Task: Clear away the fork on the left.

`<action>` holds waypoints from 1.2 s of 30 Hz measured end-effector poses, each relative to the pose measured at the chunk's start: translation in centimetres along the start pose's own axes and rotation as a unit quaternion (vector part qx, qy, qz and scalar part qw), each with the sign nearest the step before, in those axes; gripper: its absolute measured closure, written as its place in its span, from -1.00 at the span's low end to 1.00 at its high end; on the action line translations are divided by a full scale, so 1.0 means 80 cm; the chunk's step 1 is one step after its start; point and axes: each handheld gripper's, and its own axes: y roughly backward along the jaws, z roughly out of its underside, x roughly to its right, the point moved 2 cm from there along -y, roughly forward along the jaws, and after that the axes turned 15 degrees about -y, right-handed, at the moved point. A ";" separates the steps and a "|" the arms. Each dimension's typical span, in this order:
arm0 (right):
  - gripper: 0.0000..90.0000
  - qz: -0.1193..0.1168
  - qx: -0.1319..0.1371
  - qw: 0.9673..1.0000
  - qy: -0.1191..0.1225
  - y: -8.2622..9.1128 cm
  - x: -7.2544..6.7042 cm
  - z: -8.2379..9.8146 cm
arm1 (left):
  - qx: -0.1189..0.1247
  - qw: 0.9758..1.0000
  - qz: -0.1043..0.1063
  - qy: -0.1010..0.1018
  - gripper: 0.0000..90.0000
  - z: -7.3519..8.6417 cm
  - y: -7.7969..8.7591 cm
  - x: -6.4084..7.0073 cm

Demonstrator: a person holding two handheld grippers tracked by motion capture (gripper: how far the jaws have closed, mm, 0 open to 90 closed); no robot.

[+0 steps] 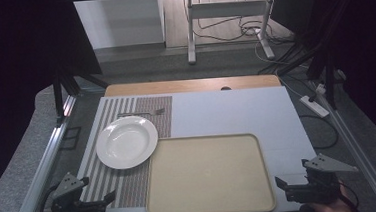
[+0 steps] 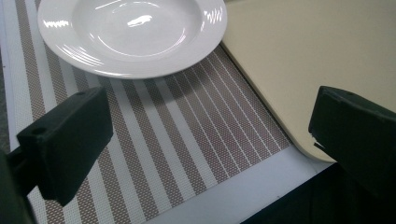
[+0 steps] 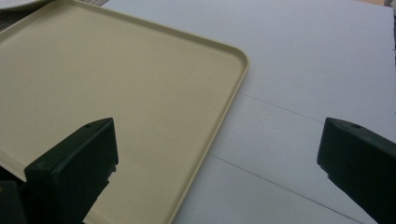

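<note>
Overhead, fork (image 1: pixel 141 113) beyond plate (image 1: pixel 127 142), left tool (image 2: pixel 210 140) view closer on stripes

- A lab-style recording rig, not a home: dark curtains (image 1: pixel 18 72) hang on the left and right.
- Aluminium frame rails (image 1: pixel 40 166) edge the table.
- Far behind, loose cables (image 1: pixel 231 30) and a power strip (image 1: pixel 315 105) lie on the floor.

plate (image 1: pixel 127 142) on mat (image 1: pixel 126 185) | fork (image 1: pixel 141 113) behind plate | tray (image 1: pixel 208 177) right
</note>
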 end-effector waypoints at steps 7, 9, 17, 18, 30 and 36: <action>-1.00 0.008 -0.007 1.000 0.006 -0.002 -0.002 0.000 | -0.003 1.000 0.007 0.001 -0.97 0.000 -0.001 -0.001; -1.00 0.008 -0.009 1.000 0.007 -0.002 -0.002 0.000 | -0.003 1.000 0.009 0.002 -0.97 0.000 -0.001 -0.002; -1.00 0.007 -0.012 1.000 0.008 -0.003 -0.002 0.001 | -0.004 1.000 0.018 0.000 -0.96 0.000 -0.002 -0.002; -1.00 0.007 -0.014 1.000 0.009 -0.003 -0.002 0.001 | -0.005 1.000 0.019 -0.001 -0.97 0.000 -0.003 -0.002; -1.00 0.007 -0.018 1.000 0.014 -0.005 -0.004 0.001 | 0.002 0.999 0.039 0.000 -1.00 -0.003 -0.004 -0.002; -1.00 0.009 -0.021 1.000 0.016 -0.005 -0.004 0.001 | 0.006 0.999 0.045 -0.010 -1.00 -0.012 -0.008 -0.001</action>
